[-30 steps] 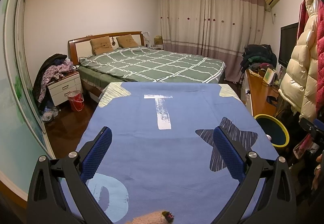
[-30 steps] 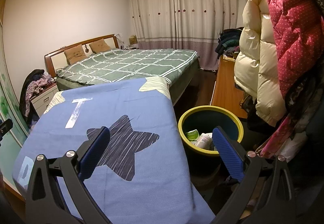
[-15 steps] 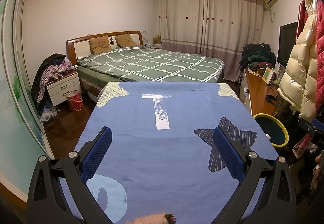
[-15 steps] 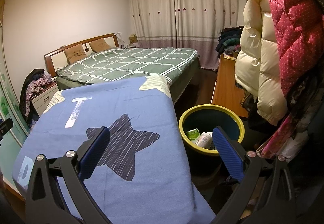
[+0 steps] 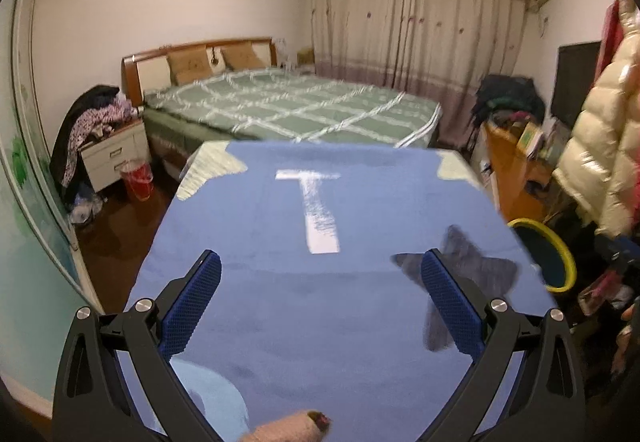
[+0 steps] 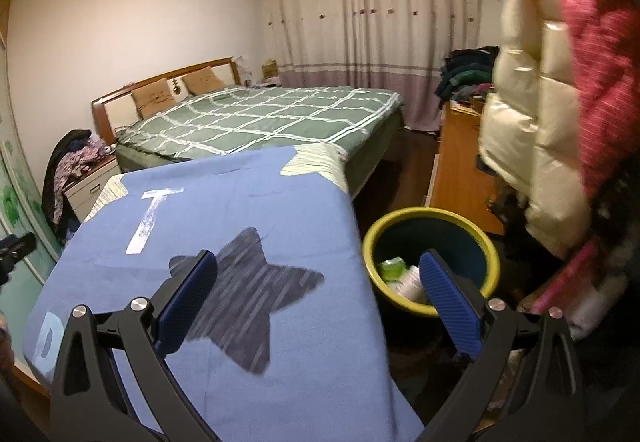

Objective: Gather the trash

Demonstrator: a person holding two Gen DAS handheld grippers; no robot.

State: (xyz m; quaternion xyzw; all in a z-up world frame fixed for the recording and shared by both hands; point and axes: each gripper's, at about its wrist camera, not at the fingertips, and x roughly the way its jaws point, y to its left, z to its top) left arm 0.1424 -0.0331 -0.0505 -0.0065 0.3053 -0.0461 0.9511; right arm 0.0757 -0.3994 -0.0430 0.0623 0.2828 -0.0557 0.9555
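Grippers spread wide and empty: left gripper (image 5: 318,302) over the blue cloth (image 5: 320,282), right gripper (image 6: 320,302) above that cloth's edge beside the yellow-rimmed bin (image 6: 430,216) holding trash (image 6: 394,270).

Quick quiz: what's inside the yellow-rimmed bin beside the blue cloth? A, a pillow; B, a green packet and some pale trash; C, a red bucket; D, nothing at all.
B: the right wrist view shows a green packet and pale trash at the bottom of the bin, which stands beside the blue cloth.
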